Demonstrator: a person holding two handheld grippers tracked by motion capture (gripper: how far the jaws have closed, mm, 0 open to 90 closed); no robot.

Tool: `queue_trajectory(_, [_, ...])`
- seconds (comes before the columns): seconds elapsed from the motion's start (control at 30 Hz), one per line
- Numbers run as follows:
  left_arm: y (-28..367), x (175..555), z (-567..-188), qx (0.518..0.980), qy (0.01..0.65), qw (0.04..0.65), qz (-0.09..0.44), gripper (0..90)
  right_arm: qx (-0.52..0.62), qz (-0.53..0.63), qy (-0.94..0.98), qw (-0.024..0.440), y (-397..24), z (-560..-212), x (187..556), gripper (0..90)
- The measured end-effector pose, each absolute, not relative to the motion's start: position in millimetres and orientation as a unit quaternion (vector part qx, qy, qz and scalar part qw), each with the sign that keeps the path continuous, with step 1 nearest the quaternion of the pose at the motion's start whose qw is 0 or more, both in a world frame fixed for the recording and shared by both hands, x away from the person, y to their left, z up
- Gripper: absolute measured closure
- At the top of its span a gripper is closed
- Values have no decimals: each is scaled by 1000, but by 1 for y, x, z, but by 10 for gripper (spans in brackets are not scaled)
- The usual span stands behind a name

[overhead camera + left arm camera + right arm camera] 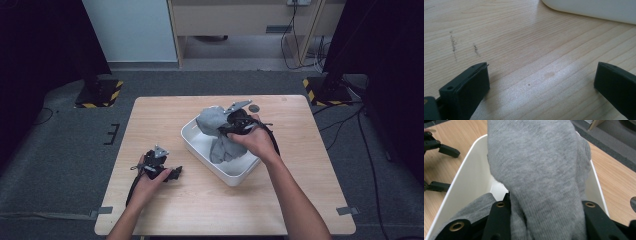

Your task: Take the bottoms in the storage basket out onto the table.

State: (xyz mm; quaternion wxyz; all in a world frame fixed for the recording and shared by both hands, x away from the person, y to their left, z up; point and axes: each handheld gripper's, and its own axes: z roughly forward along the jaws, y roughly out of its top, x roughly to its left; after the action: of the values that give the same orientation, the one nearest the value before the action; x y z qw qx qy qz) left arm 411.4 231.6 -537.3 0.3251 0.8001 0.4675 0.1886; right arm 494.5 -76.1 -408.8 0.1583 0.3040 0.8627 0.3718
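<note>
Grey cloth [534,170] is bunched between the jaws of the right gripper [239,122], pinched and draped, its long axis hanging down into the white bin [192,134] directly beneath; the lower end rests on the bin floor. Right hand is the one at the cloth. Left gripper [172,173] rests on the table [200,200] just beside the bin's near-left wall, jaws spread, nothing between them. Beyond the bin, a small dark disc [254,108] lies on the table. Nothing blocks a lift.
</note>
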Motion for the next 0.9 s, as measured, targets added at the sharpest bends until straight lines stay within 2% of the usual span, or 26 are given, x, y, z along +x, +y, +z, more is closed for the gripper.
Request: queue_trajectory(0.9, [232,411,-537,800,467,325,189,0,305,395,846,185,-88,-367,493,609])
